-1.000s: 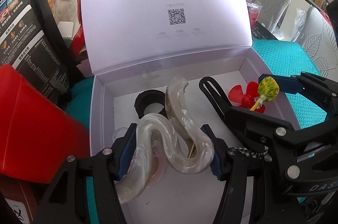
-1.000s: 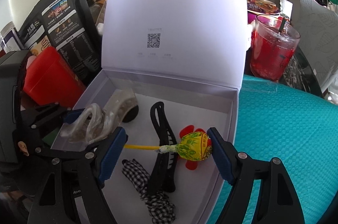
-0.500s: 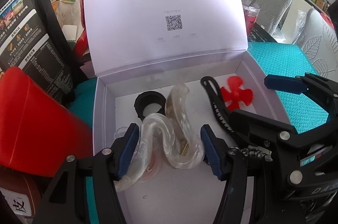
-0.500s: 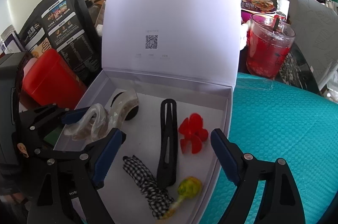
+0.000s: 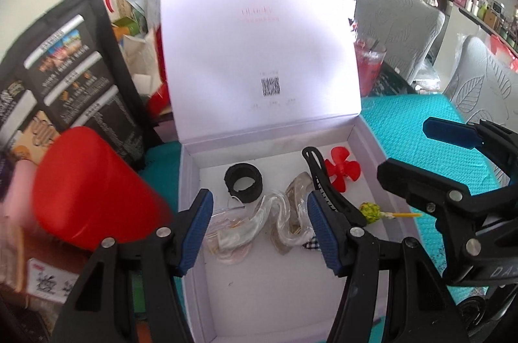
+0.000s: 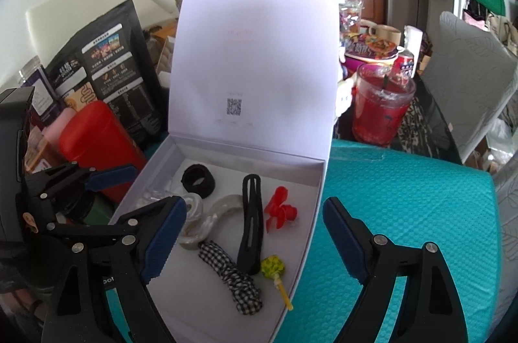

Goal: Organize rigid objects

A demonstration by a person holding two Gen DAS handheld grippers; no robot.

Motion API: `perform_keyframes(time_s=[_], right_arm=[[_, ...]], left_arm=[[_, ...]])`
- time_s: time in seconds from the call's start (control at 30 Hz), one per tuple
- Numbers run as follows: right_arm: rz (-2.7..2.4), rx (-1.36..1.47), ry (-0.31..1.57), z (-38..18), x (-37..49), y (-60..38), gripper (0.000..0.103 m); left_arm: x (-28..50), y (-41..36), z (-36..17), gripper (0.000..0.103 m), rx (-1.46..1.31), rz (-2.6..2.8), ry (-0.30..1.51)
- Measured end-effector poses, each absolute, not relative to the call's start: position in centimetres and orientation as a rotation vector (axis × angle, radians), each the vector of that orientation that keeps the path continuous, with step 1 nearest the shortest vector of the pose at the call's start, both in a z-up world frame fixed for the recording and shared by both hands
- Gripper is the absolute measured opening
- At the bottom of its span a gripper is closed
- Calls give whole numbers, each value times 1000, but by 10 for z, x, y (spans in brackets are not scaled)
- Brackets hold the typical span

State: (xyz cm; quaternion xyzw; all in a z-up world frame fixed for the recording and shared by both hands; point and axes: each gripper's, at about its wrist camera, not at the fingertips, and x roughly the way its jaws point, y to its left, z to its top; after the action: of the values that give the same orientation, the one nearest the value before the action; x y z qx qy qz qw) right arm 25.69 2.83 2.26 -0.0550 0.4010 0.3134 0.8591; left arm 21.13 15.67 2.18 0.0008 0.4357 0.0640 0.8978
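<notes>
**Q:** What do the two pairs of fingers hold?

**A:** Nothing. The left gripper [image 5: 259,197] is partly open and empty above the white box [image 5: 189,213]. The right gripper [image 6: 252,202], whose fingers have just been opening, stands wide, with nothing gripped.

**Q:** Where are the task's things?

**A:** All lie on the box floor. Just beyond the left gripper's gap is a black ring [image 5: 243,183], and under the gap is a pearly wavy hair claw [image 5: 281,223]. A black hair clip [image 5: 319,178] runs past its right fingertip. Outside that fingertip are a red propeller [image 5: 341,170] and a lollipop [image 5: 370,211]. A checked hair tie [image 6: 233,275] lies between the right gripper's fingers.

**Q:** How far along is the task?

**A:** Probably near its end. No loose item shows on the teal mat [image 5: 421,149], and closing the lid [image 5: 259,51] may be all that remains.

**Q:** How much room is there to move?

**A:** Left of the left fingers, a red container [image 5: 87,194] crowds the box wall. Ahead, the upright lid blocks the way. Right of the right fingers, the mat on the desk is open.
</notes>
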Motion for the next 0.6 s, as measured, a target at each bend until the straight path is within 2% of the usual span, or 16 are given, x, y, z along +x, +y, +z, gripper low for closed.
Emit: perform_keyframes(time_s=[0.6], right_arm=[[615, -187, 608, 113, 153, 1, 90]], left_arm=[[100, 144, 116, 60, 5, 201, 683]])
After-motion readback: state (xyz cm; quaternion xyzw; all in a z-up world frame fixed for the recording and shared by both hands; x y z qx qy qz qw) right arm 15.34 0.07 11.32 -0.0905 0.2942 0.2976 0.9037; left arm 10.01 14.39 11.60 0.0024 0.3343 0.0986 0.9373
